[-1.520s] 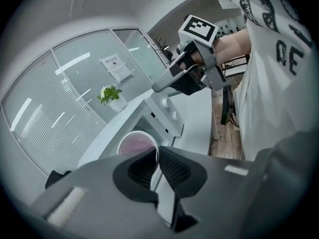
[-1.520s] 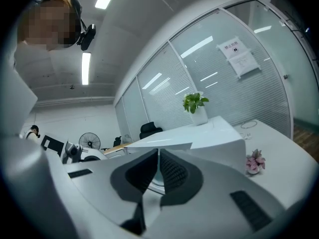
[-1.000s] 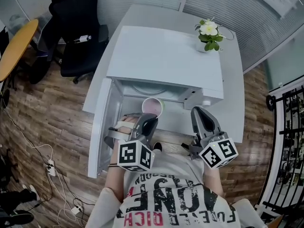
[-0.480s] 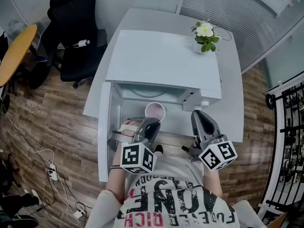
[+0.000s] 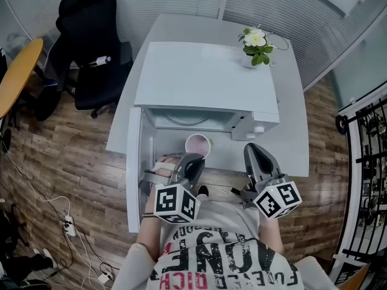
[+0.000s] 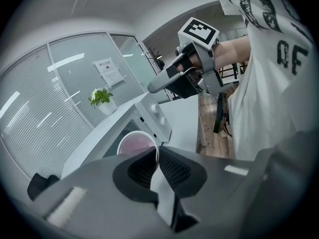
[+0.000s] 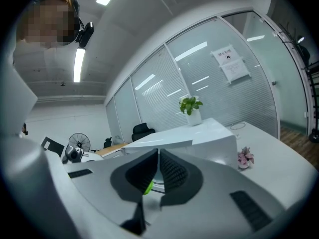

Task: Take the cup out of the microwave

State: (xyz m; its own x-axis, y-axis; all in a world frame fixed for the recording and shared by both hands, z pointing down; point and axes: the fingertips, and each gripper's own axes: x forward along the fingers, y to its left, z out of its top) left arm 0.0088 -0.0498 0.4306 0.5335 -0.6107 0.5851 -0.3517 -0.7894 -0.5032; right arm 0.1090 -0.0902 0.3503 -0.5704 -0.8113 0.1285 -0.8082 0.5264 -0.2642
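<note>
The thin white cup with a pink inside [image 5: 198, 144], probably light and easily crushed, is mid-frame at the open white microwave's [image 5: 205, 71] mouth, its near rim pinched by the left gripper's [image 6: 158, 156] jaws, while the right gripper's [image 7: 158, 159] jaws are closed on nothing.

A white worktop [image 5: 293, 110] carries a big white microwave [image 5: 205, 77]. The microwave sits in the middle and reaches close to the left edge. Its front faces the near edge, and its door [image 5: 134, 162] hangs open there. A little pot of flowers [image 5: 254, 44] stands near the far right corner. A small pink thing [image 7: 244, 158] lies on the worktop beside the microwave.
</note>
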